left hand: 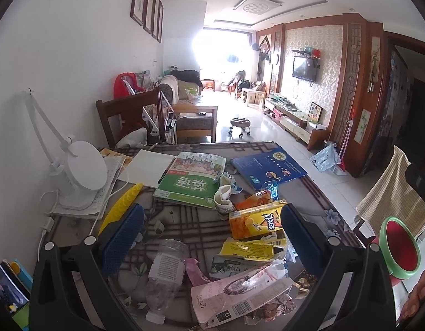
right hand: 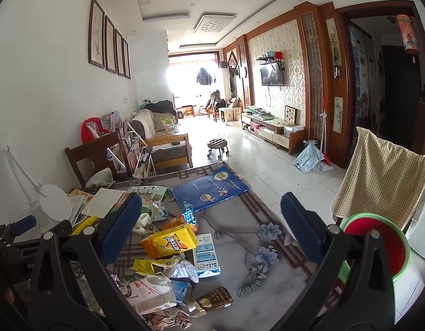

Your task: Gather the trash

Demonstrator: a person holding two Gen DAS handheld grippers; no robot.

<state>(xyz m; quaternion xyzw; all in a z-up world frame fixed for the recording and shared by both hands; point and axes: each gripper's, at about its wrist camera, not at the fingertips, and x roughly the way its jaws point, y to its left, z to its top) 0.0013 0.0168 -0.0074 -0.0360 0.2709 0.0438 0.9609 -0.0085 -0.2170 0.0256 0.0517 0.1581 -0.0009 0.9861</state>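
The counter (left hand: 201,229) carries heaped trash (left hand: 248,270) beside books (left hand: 184,184); the bin (right hand: 377,242) sits right; both grippers, left (left hand: 212,237) and right (right hand: 212,229), hover wide, empty; a careless grab could catch books or scatter scraps.

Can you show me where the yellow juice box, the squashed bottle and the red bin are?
yellow juice box (left hand: 255,220), left wrist view, front face.
squashed bottle (left hand: 165,270), left wrist view, label.
red bin (right hand: 389,241), right wrist view, red inside.

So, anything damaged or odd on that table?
Yes: a clear plastic bottle lies crushed flat beside a torn pink carton, and the yellow tea carton is tipped on its side. Both claws hang open above, holding nothing.
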